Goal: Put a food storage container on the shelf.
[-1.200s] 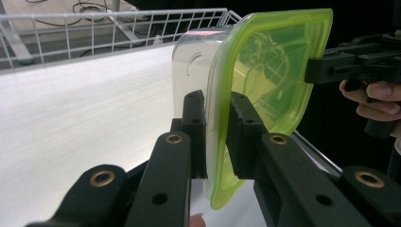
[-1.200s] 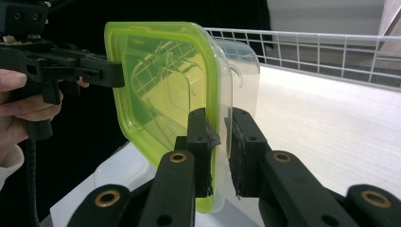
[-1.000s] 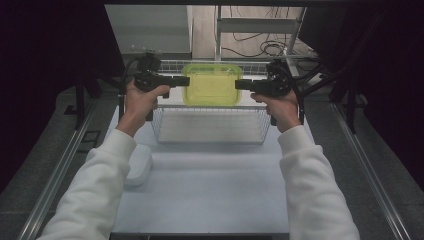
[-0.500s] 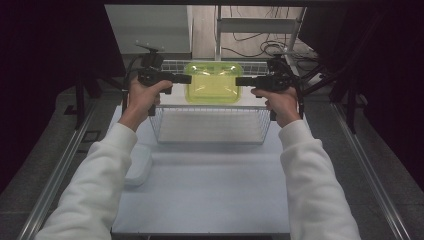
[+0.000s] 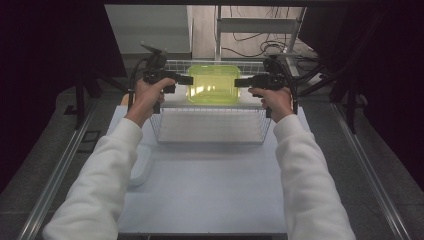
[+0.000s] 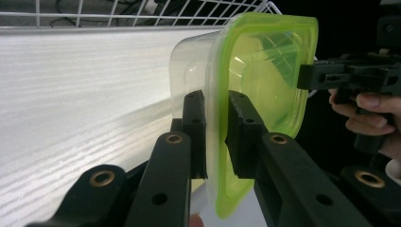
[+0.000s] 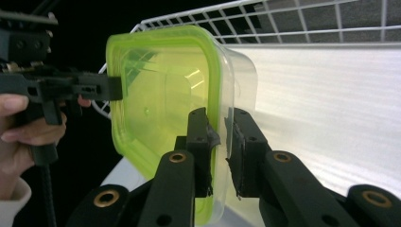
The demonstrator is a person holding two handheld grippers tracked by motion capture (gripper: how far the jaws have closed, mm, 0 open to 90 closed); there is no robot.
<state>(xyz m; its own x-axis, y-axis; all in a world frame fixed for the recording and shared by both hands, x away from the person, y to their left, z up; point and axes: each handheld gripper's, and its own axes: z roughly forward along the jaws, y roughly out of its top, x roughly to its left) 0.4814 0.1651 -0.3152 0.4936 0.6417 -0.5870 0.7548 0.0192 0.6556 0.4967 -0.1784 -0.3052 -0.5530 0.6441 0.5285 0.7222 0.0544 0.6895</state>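
Container (image 5: 213,84) over wire basket (image 5: 212,125), white table (image 5: 205,195), dark room

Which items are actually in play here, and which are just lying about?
In play: lidded green container, left gripper, right gripper, wire basket.
Lying about: white object on the table's left, floor cables.

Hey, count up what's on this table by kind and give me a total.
Green-lidded container: 1
Wire basket: 1
White lid-like piece at the table's left edge: 1
Handheld tool: 2, left and right
Total: 5
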